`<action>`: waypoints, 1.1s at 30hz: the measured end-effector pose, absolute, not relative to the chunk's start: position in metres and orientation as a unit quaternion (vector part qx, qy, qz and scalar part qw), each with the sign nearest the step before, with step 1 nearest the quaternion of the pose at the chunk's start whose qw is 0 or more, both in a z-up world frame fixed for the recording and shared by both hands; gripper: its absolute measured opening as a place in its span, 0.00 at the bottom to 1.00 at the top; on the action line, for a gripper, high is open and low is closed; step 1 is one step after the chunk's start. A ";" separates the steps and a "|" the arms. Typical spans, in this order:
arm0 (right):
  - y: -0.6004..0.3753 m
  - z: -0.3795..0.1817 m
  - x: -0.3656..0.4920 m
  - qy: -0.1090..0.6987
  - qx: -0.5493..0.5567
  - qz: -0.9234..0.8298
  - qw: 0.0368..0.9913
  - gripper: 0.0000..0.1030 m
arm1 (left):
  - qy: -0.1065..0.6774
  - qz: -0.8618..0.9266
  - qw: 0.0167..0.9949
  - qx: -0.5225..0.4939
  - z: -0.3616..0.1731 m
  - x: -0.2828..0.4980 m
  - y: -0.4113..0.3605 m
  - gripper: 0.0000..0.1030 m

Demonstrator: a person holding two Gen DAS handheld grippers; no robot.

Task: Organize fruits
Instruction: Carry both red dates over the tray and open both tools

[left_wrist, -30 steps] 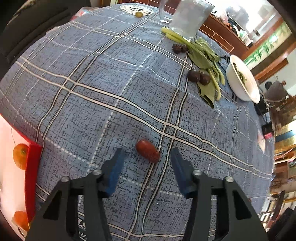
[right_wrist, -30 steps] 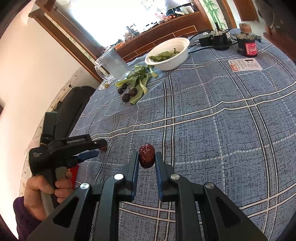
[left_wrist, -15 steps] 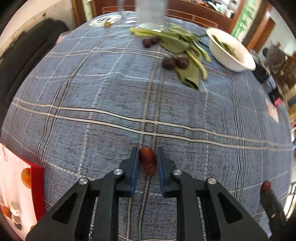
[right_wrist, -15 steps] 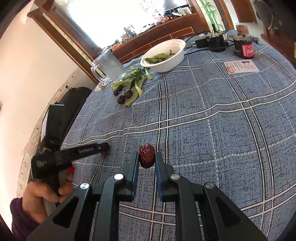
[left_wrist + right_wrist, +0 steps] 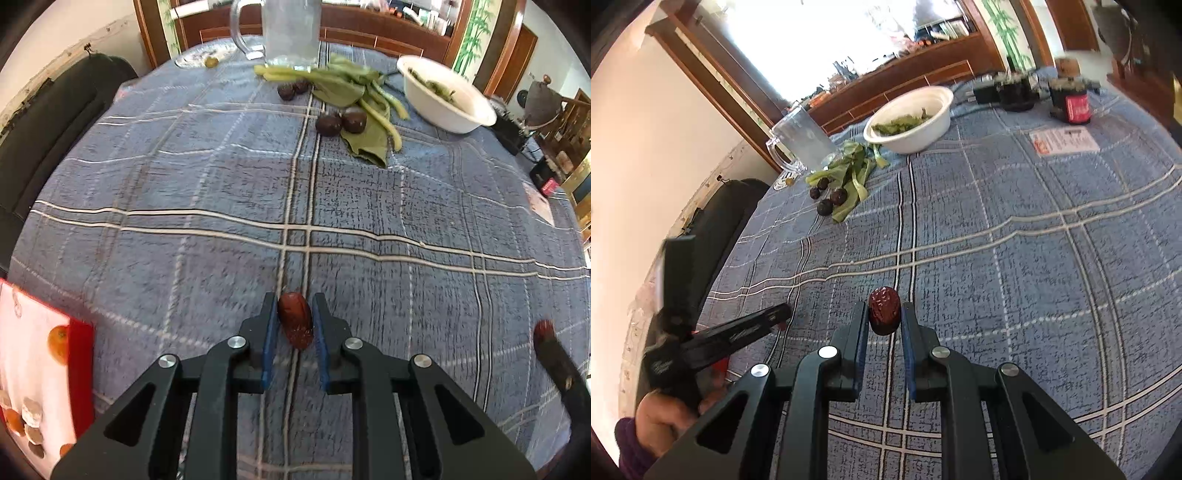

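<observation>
Left wrist view: my left gripper [image 5: 294,322] pinches a red date [image 5: 294,319] at lower centre; my right gripper [image 5: 884,322] clamps another red date [image 5: 884,310], so both can travel together, I reckon.

1. At lower centre, the right gripper [image 5: 884,325] is clamped on a wrinkled red date [image 5: 884,310], raised over the blue plaid tablecloth [image 5: 1015,280].
2. At lower left, a hand [image 5: 661,421] holds the left gripper [image 5: 781,317]; its finger state is unclear.
3. At upper centre, a white bowl [image 5: 916,125] of greens sits beside loose green leaves [image 5: 849,173], dark round fruits [image 5: 831,197] and a clear pitcher [image 5: 801,142].
</observation>
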State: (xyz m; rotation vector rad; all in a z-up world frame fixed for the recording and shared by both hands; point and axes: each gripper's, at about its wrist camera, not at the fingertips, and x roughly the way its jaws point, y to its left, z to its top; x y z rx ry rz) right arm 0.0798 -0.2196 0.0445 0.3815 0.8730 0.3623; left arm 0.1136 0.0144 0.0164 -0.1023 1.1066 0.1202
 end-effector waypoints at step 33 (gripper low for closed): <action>0.021 0.067 -0.046 0.373 0.068 0.386 0.841 0.15 | 0.288 0.164 0.943 -0.006 0.099 -0.125 0.166 0.20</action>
